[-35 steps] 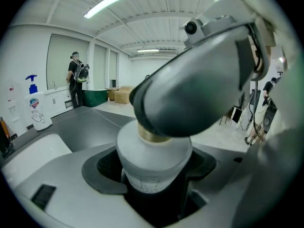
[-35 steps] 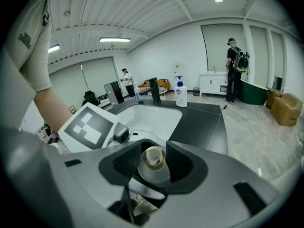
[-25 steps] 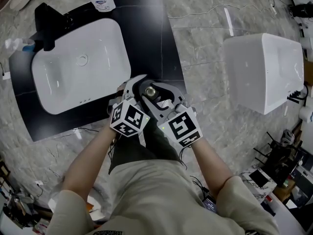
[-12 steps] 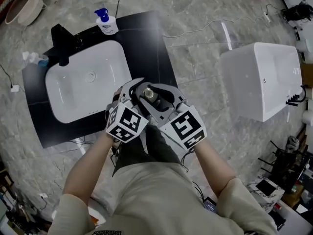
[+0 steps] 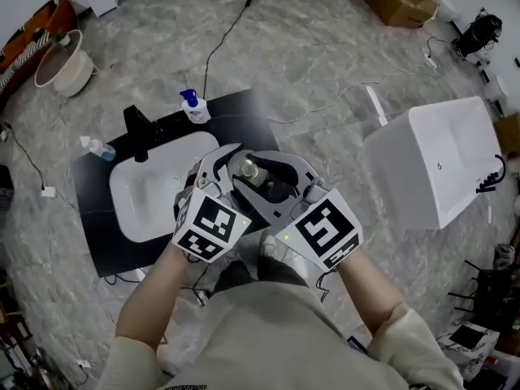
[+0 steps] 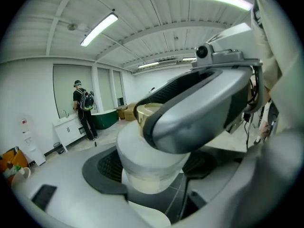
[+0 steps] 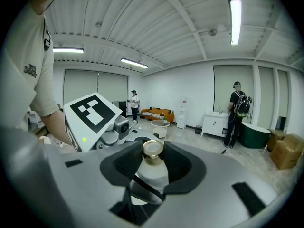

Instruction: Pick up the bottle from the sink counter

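A white bottle (image 5: pixel 250 169) with a gold cap is held in the air in front of the person, above the near edge of the black sink counter (image 5: pixel 93 234). My left gripper (image 5: pixel 223 165) is shut on its left side. My right gripper (image 5: pixel 286 177) is shut on its right side. In the left gripper view the bottle's pale body (image 6: pixel 152 172) fills the middle, and the right gripper's grey jaw crosses in front of its cap. In the right gripper view the bottle (image 7: pixel 153 170) stands upright between the dark pads (image 7: pixel 118 167).
The counter holds a white basin (image 5: pixel 154 189), a black faucet (image 5: pixel 136 132), a blue-pump bottle (image 5: pixel 193 106) and a small spray bottle (image 5: pixel 97 147). A white tub (image 5: pixel 439 157) stands to the right. Cables (image 5: pixel 223 39) cross the marble floor. People stand far off in both gripper views.
Both grippers have stayed shut on the bottle and risen with it. The sink counter now looks smaller and farther below, and more of the floor shows.
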A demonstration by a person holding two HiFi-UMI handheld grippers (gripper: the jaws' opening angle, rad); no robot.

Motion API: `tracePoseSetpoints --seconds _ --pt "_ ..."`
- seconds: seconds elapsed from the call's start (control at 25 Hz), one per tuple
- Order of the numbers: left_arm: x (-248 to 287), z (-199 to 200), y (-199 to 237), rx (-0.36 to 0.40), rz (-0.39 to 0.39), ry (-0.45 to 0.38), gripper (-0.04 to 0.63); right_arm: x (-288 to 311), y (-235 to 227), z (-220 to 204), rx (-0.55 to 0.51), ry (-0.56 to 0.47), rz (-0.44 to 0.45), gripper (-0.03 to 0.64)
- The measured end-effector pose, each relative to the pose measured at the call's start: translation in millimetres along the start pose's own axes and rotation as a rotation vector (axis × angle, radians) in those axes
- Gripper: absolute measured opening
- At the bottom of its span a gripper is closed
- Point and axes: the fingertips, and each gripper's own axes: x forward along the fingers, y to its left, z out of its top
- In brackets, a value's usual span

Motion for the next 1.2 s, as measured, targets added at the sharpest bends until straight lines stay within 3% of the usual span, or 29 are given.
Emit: tracePoseSetpoints --seconds 0.28,0.48,1.2 --pt "-44 59 12 0.059 0.063 -0.012 0.334 -26 8 71 -0.057 -0.099 0.002 0.118" --pt "-70 76 -5 0.062 0.074 -0.010 0.334 -48 29 90 -0.092 -0.133 0.037 0.118" --pt "-58 5 -51 -0.094 0.008 0.117 0.334 -40 65 20 -0.011 -0.005 0.176 0.120"
